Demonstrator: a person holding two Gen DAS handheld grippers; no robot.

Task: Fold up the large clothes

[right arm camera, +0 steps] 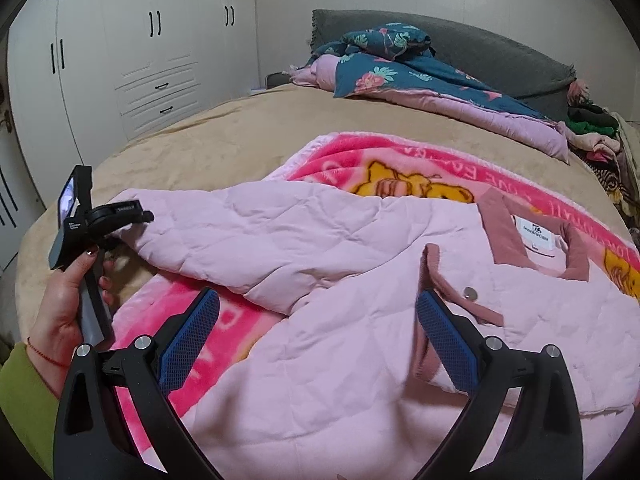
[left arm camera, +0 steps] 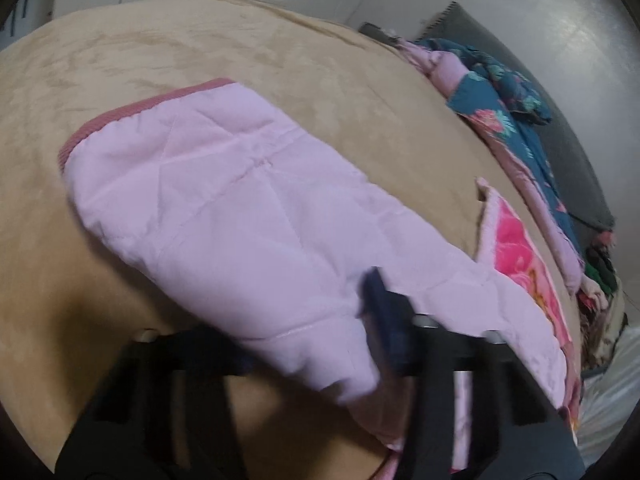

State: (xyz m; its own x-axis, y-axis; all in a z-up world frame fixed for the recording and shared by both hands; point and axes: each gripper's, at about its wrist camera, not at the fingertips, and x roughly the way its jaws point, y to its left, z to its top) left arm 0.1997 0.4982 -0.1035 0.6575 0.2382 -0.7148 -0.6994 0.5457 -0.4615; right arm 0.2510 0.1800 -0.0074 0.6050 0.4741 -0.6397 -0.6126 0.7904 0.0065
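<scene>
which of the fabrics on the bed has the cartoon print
The bright pink fleece blanket spread under the pale pink quilted jacket. It shows yellow cartoon figures and lettering; the teal quilt by the headboard is floral, the jacket plain.

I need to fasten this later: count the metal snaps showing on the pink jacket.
1: a silver snap on the jacket front edge, just below the collar. Others may be hidden under the folds.
</scene>
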